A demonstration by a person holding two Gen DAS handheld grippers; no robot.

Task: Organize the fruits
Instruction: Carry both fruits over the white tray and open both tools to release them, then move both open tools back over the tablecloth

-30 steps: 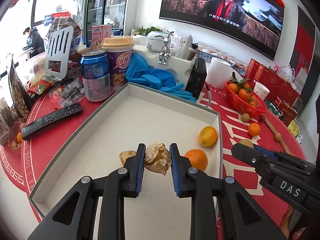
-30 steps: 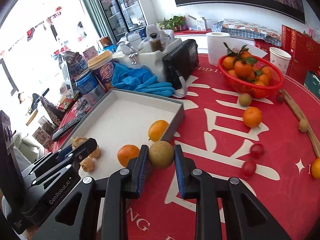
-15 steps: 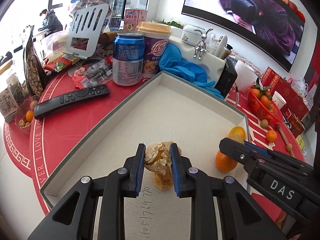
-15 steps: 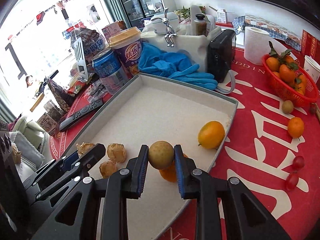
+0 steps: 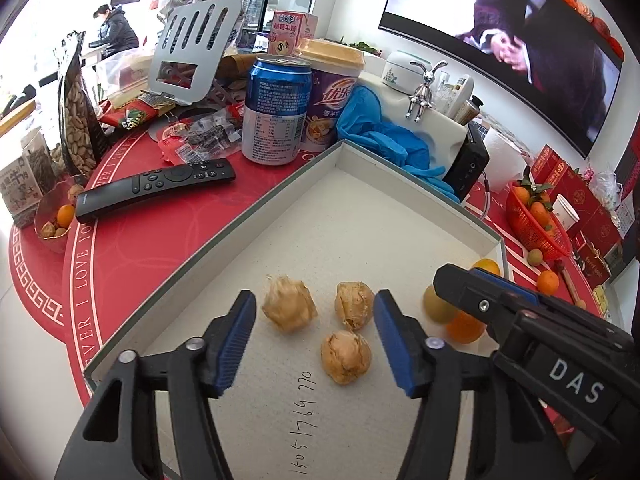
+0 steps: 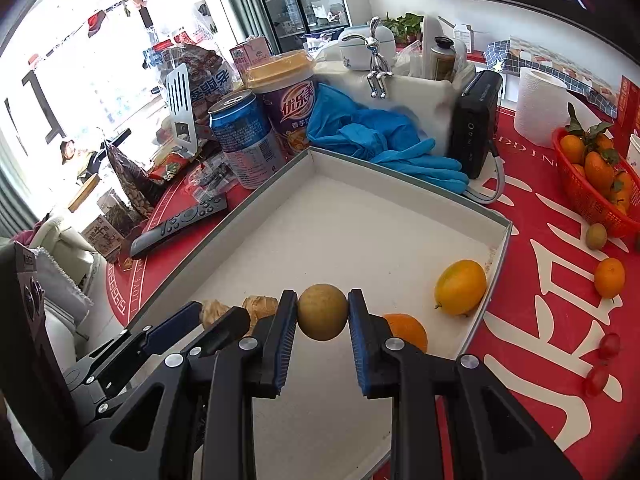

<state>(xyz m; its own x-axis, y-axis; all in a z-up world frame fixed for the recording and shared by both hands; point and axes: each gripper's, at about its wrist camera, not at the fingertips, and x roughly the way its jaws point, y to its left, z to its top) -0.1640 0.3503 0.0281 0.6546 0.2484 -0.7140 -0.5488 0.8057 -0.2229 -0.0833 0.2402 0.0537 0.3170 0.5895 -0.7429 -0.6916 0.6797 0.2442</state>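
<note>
A shallow white tray (image 5: 400,168) (image 6: 412,190) lies on the red table. Three papery husked fruits (image 5: 347,356) lie near its front. My left gripper (image 5: 314,322) is open above them, jaws wide, holding nothing. My right gripper (image 6: 322,314) is shut on a round yellow-brown fruit (image 6: 322,312), held over the tray near an orange (image 6: 406,330) and a yellow citrus (image 6: 460,288). In the left wrist view the right gripper (image 5: 516,320) comes in from the right and hides part of the brown fruit (image 5: 436,308) and the orange (image 5: 464,326).
A blue can (image 5: 276,112), a purple cup (image 5: 332,96), blue gloves (image 6: 372,136) and a remote (image 5: 156,188) border the tray. A red basket of oranges (image 6: 596,184), a loose orange (image 6: 609,278), a small brown fruit (image 6: 596,236) and cherry tomatoes (image 6: 602,364) lie to the right.
My left gripper has opened and let go of the husked fruit, which now lies in the tray with the other two. My right gripper has carried the brown fruit further over the tray.
</note>
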